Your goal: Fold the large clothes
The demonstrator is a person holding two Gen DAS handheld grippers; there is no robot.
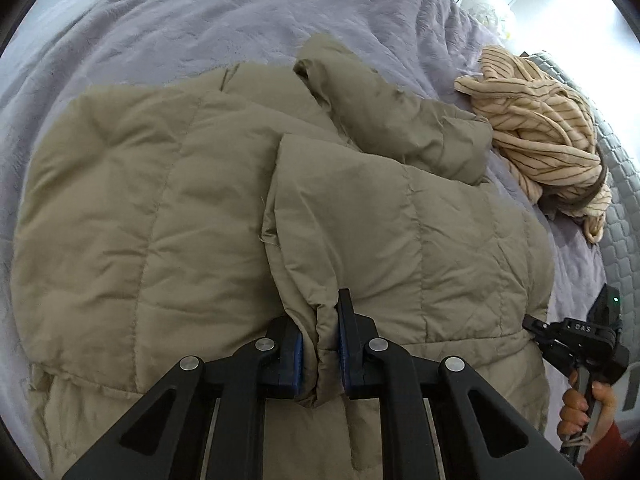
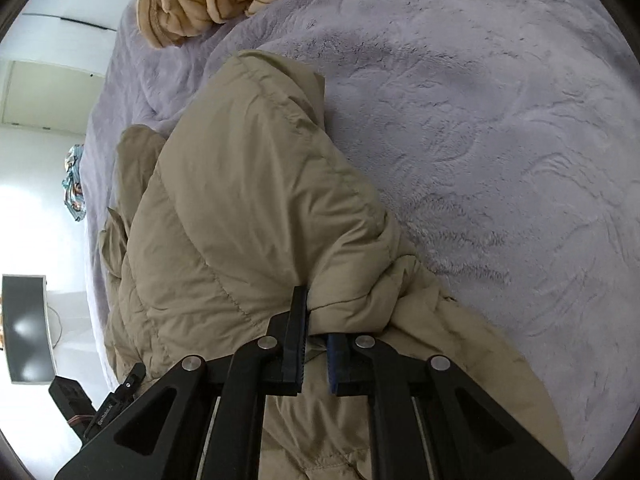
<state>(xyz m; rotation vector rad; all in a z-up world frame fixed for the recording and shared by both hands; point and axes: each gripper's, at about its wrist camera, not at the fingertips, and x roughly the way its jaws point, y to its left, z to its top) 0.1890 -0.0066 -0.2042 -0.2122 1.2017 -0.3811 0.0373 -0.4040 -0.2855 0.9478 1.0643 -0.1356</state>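
Khaki quilted coat, spread on bed

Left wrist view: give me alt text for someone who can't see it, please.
The left gripper is shut on a fold of a khaki quilted jacket spread over a lilac blanket. A crumpled cream striped garment lies at upper right. At lower right, a hand holds the right gripper at the jacket's edge.

A: The puffer jacket looks like quilted khaki cloth, smooth, with a faint sheen and stitched seams.

B: And the bed cover is plush, matt lavender fleece, its nap brushed into swirls.

A: The striped garment seems soft knit. The fingers are matt black plastic with shiny metal rivets.
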